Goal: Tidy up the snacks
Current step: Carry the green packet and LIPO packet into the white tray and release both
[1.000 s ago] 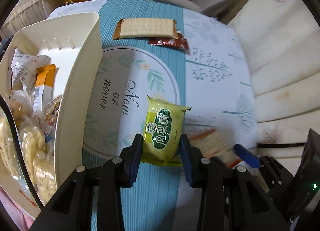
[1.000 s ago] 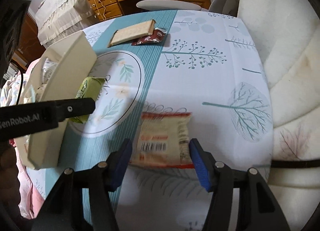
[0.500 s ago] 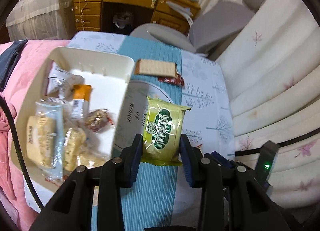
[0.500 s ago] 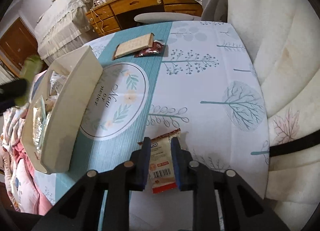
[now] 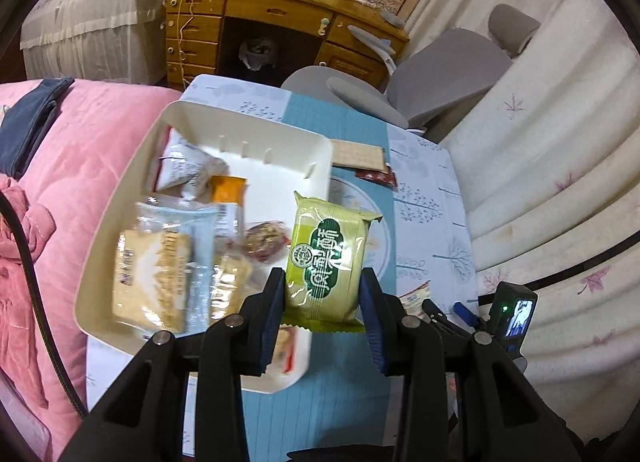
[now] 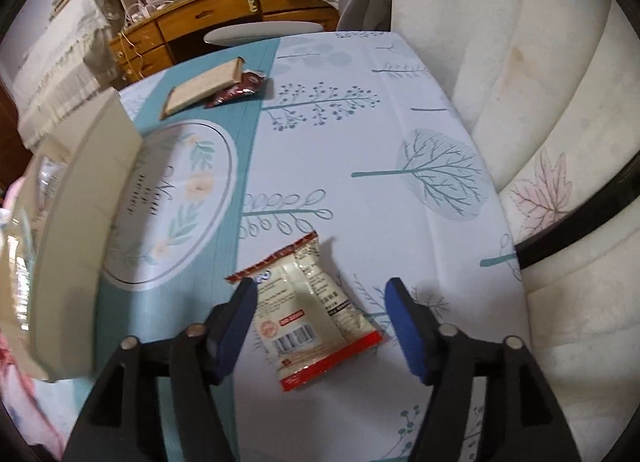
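Left tongs (image 5: 323, 294): closed on the green snack packet (image 5: 328, 262), which I hold in the air over the right wall of the white bin (image 5: 248, 134).
Right tongs (image 6: 320, 318): wide open; the white packet with red ends (image 6: 308, 314) lies on the worktop (image 6: 400, 102) between the pads, not gripped.
Risk, green packet: if I release now, I think it can hit the wall and fall outside.
Risk, white packet: it lies at an angle, so closing may catch only a corner.
Remaining: cracker pack (image 6: 204, 88) and dark red sachet (image 6: 236, 90) wait far away.

Dim warm indoor light, heavy fisheye bending and black corners, glare on my glossy green snack packet (image 5: 326, 258), motion-blurred cream plastic bin (image 6: 80, 246)
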The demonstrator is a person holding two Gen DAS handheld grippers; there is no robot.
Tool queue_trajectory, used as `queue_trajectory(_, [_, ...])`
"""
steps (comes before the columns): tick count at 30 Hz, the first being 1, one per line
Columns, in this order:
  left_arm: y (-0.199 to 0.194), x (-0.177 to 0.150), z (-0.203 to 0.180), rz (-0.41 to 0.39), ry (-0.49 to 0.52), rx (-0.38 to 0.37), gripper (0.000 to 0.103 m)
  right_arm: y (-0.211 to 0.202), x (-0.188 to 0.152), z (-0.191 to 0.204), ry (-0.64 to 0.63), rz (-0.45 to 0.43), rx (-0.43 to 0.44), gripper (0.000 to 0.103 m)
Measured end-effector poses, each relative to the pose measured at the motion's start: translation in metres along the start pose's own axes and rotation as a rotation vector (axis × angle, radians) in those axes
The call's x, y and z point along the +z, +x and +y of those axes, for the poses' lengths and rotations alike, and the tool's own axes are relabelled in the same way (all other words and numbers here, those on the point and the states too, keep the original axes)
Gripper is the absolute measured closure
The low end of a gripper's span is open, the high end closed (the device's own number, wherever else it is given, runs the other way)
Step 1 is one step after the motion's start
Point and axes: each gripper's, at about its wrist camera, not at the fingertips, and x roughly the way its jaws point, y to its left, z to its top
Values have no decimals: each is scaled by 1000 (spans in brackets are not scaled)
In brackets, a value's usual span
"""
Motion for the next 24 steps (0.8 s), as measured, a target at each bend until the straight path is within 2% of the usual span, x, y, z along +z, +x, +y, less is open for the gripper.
queue_trajectory(3, [-3, 3, 14, 10, 7, 9, 68, 8, -3, 4, -7, 0, -46, 30])
queue_trajectory(11, [-3, 9, 44, 34, 14, 14, 68, 18, -16, 18, 32, 40, -48, 30])
queue_trajectory(17, [-3, 13, 61, 51, 34, 17, 68, 24, -20, 28, 45, 23, -110, 30])
queue_trajectory(19, [-4, 15, 67, 56, 43, 18, 68, 24, -19, 28, 56, 14, -115, 34])
queue_trajectory(20, [-4, 16, 69, 58, 48, 19, 68, 24, -18, 28, 59, 6, -117, 40])
queue_trajectory(24, [-3, 21, 78, 68, 68, 21, 68, 24, -16, 28, 90, 6, -129, 45])
